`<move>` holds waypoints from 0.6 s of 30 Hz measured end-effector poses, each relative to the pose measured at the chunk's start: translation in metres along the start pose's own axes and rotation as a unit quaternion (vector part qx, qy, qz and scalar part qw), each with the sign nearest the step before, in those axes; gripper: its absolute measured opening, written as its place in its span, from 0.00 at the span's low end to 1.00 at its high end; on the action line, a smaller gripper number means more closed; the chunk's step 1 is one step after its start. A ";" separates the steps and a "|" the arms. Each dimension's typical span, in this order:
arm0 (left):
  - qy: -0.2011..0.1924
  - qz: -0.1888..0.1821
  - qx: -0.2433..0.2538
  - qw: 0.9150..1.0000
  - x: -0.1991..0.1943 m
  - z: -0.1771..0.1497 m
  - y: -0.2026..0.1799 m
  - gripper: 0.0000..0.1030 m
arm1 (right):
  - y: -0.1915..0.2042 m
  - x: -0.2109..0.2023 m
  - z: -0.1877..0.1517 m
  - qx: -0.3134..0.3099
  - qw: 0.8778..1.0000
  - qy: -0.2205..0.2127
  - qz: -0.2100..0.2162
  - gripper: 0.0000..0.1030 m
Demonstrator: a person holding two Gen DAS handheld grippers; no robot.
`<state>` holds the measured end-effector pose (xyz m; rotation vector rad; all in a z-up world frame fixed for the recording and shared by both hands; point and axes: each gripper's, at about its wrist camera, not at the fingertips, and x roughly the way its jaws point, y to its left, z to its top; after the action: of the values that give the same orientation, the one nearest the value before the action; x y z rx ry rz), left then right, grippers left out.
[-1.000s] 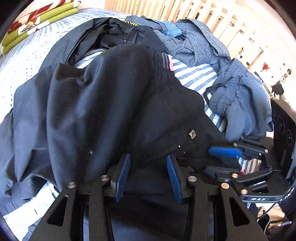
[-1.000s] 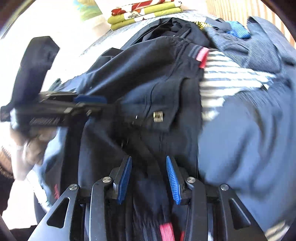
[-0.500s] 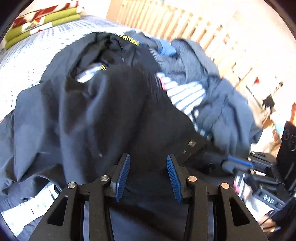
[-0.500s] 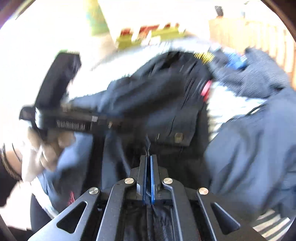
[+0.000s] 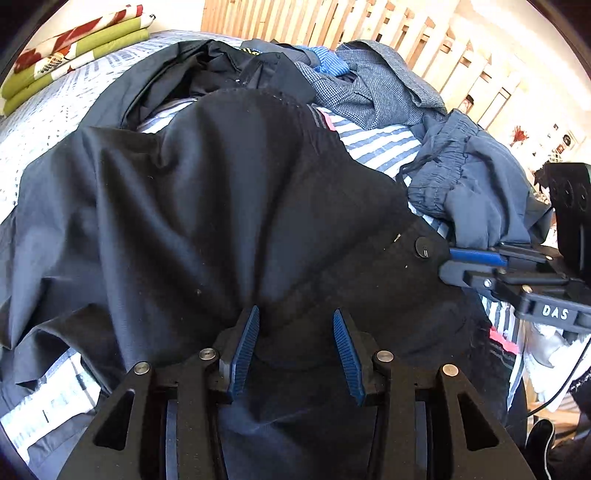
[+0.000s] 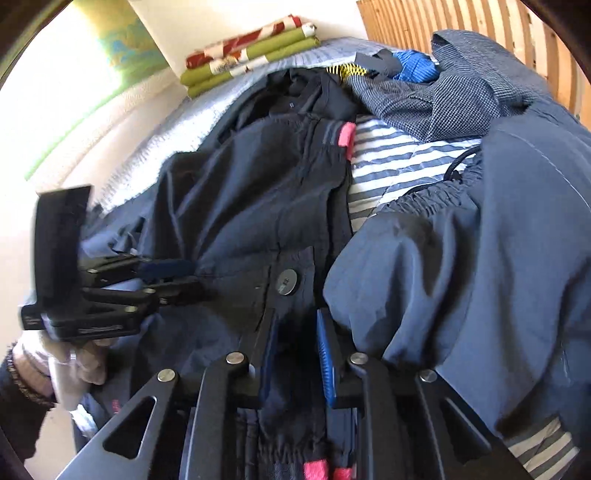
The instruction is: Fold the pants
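Dark navy pants (image 5: 221,221) lie spread over a heap of clothes on a bed, their waistband toward me. My left gripper (image 5: 297,350) is shut on a bunched part of the waistband, and creases fan out from its left pad. From the right wrist it shows at the left (image 6: 184,280), held by a hand (image 6: 81,362). My right gripper (image 6: 297,360) straddles the waistband just below the pants' button (image 6: 287,281). Its jaws are opening, with dark fabric between them and a gap at the pads. Seen from the left wrist, the right gripper (image 5: 448,266) sits beside that button (image 5: 424,248).
Under and beside the pants lie a checked grey-blue garment (image 5: 376,85), blue-and-white striped fabric (image 5: 376,147) and blue-grey drawstring trousers (image 6: 480,258). Folded green and red cloths (image 5: 74,48) rest at the far corner of the bed. A wooden slatted headboard (image 5: 332,22) stands behind.
The right gripper's jaws closed on the pants' fabric half a second ago and have parted again. It now sits at the button. The left gripper kept its hold and hardly moved.
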<state>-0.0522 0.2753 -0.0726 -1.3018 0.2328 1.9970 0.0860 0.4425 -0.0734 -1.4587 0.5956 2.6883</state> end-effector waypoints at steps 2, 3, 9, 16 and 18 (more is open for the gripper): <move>-0.008 0.009 0.012 1.000 -0.007 -0.004 -0.004 0.44 | 0.001 0.002 0.004 0.007 1.000 -0.001 0.004 0.19; -0.010 0.013 0.022 1.000 -0.008 -0.005 -0.006 0.44 | 0.004 0.003 0.002 0.009 1.000 -0.003 0.006 0.19; -0.010 0.019 0.038 0.999 -0.007 -0.015 -0.009 0.44 | 0.003 0.008 0.007 0.006 1.000 -0.013 -0.003 0.05; -0.017 0.005 0.027 0.999 0.002 -0.013 -0.007 0.44 | 0.026 0.003 0.018 -0.053 0.997 -0.036 -0.035 0.04; -0.018 0.005 0.027 0.999 0.003 -0.014 -0.007 0.44 | 0.018 0.023 0.024 -0.044 0.999 0.016 -0.024 0.06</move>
<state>-0.0381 0.2749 -0.0798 -1.2317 0.2747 2.0065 0.0503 0.4306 -0.0748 -1.5184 0.4420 2.6923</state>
